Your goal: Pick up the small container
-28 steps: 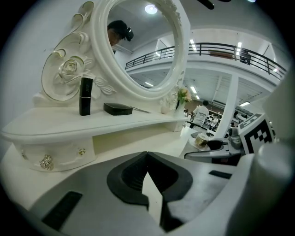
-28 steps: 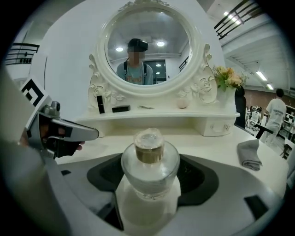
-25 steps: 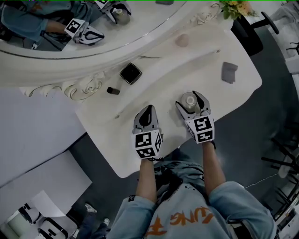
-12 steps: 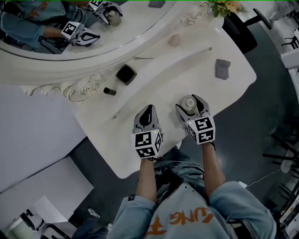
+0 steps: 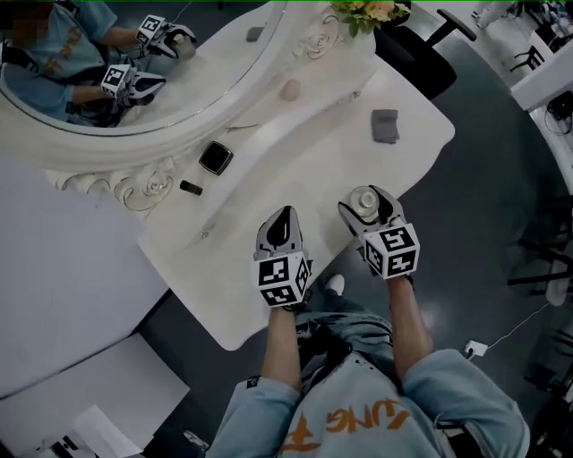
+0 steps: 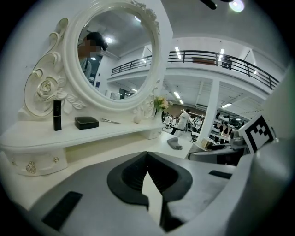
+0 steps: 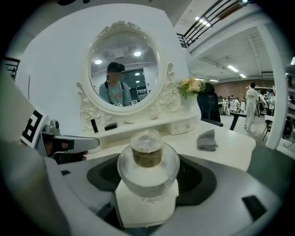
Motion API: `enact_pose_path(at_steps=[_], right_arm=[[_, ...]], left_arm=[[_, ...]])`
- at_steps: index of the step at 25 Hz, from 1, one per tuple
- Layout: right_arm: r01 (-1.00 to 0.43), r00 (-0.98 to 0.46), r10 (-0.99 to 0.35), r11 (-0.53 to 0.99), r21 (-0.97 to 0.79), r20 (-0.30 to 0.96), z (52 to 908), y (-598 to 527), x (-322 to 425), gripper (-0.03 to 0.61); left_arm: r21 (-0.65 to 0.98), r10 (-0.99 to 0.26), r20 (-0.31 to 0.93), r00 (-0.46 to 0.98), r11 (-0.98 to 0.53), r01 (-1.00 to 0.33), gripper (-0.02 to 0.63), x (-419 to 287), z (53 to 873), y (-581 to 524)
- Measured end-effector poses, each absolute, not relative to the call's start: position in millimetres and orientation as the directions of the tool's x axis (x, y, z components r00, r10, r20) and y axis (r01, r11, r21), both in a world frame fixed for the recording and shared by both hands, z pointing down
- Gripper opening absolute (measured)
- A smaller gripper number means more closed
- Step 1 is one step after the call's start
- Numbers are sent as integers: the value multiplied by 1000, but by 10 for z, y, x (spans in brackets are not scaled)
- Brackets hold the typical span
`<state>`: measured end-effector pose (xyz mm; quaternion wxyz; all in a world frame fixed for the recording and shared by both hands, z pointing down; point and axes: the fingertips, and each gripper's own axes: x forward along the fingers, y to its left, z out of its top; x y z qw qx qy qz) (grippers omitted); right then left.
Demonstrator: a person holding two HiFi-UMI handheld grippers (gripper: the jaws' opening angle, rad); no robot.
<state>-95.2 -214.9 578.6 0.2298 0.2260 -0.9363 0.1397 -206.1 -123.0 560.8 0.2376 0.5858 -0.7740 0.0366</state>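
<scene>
The small container (image 5: 364,200) is a round clear glass jar with a knobbed lid. It sits between the jaws of my right gripper (image 5: 366,204), which is shut on it near the front edge of the white dressing table (image 5: 295,170). In the right gripper view the small container (image 7: 147,159) fills the middle, with the right gripper (image 7: 147,182) closed on its sides. Whether the jar rests on the table or hangs just above it cannot be told. My left gripper (image 5: 283,217) is beside it to the left, over the table, shut and empty. In its own view the left gripper (image 6: 147,156) has its jaws meeting.
On the raised shelf under the oval mirror (image 5: 134,80) lie a black square case (image 5: 216,157), a black tube (image 5: 190,188) and a pink object (image 5: 289,89). A folded grey cloth (image 5: 386,125) lies at the table's right end. Flowers (image 5: 367,11) and a black chair (image 5: 421,58) stand beyond.
The head view has swung, so the table slid up and left in the picture. Both grippers keep their places, the right one still on the jar, now nearer the table's front edge.
</scene>
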Motion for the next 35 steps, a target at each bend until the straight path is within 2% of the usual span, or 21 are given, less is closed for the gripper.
enact_pose_path(at_steps=[17,28,35], right_arm=[[-671,-722,-621,735,-92,307,4749,-2577,401,333],[-771,-632,-752,634,-52,187,4256,-2866,1152,333],[-804,-592,-791,592,-49,154,4130,-2970,1497,333]], left_arm=[[201,-973,233,4,44,-979,21,-1015,4828,-1912],[133,-976,172,137,-114,-985,21,-460,4365,-2411],[105,-967,162,198,-183,-978,21,-122,4254,-2603]])
